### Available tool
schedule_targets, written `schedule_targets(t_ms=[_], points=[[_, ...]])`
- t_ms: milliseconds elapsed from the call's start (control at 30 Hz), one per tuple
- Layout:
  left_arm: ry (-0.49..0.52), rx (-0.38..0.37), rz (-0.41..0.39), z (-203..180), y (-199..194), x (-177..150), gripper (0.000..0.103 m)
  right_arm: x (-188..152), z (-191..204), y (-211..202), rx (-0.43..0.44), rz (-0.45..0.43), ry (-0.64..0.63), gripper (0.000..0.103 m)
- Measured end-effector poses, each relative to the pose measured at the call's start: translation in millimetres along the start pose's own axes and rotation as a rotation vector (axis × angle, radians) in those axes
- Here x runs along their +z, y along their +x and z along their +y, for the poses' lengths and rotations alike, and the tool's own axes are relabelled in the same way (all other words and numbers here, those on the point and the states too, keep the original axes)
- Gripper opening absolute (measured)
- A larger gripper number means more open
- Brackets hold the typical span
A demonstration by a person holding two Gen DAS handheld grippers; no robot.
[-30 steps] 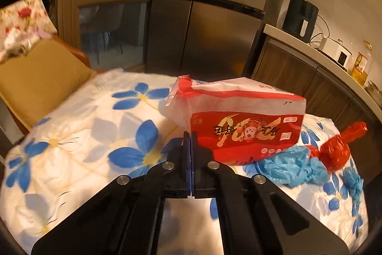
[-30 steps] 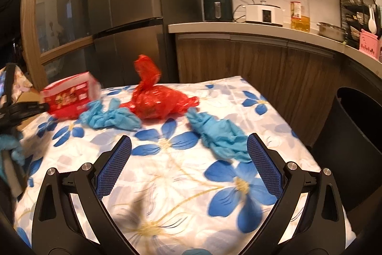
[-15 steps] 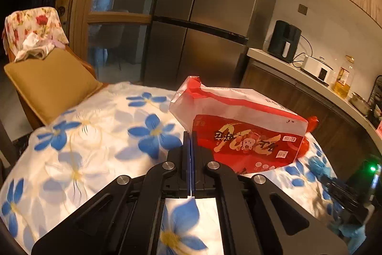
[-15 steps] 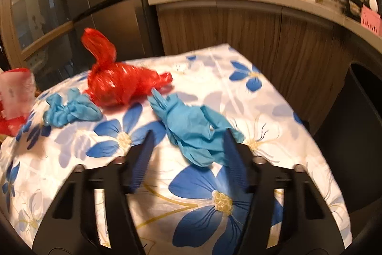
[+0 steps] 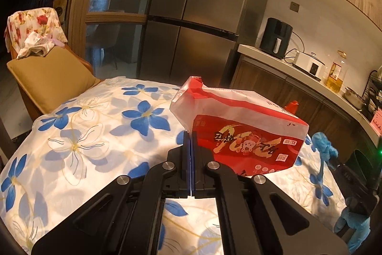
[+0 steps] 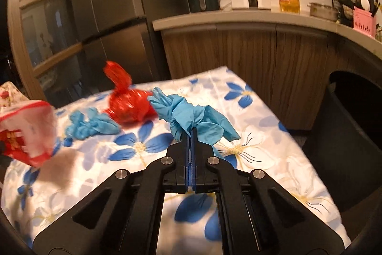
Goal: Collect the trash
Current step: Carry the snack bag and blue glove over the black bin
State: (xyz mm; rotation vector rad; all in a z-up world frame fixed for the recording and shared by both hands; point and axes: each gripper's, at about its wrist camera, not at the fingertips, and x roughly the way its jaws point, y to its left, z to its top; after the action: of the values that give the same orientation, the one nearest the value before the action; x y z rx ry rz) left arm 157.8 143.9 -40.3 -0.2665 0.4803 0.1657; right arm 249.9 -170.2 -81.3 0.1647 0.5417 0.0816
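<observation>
Blue glove (image 6: 191, 115) was pinched in the right gripper (image 6: 190, 133), whose jaws had just closed on it above the floral cloth (image 6: 262, 135), near the black bin (image 6: 353, 126). Left gripper (image 5: 190, 135) was clamped on a corner of the red-and-white pack (image 5: 241, 128), held off the cloth. Another glove (image 6: 89, 124) and a red bag (image 6: 129, 104) lay touching on the cloth.
</observation>
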Motion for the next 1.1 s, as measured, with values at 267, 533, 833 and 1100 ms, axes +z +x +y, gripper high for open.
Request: schedule_targets(t_ms=[267, 533, 833, 1100], points=[[0.055, -0.061, -0.015, -39, -17, -4, 0.0, 6, -10, -70, 0.021, -0.083, -0.007, 0.001], [0.112, -0.159, -0.014, -96, -29, -12, 0.0, 9, -45, -116, -0.045, -0.122, 0.009, 0.001], [0.172, -0.26, -0.002, -162, -32, -22, 0.0, 9, -96, -154, -0.133, -0.165, 0.05, 0.001], [0.229, -0.376, 0.003, -242, -25, -21, 0.0, 15, -146, -170, -0.243, -0.191, 0.087, 0.001]])
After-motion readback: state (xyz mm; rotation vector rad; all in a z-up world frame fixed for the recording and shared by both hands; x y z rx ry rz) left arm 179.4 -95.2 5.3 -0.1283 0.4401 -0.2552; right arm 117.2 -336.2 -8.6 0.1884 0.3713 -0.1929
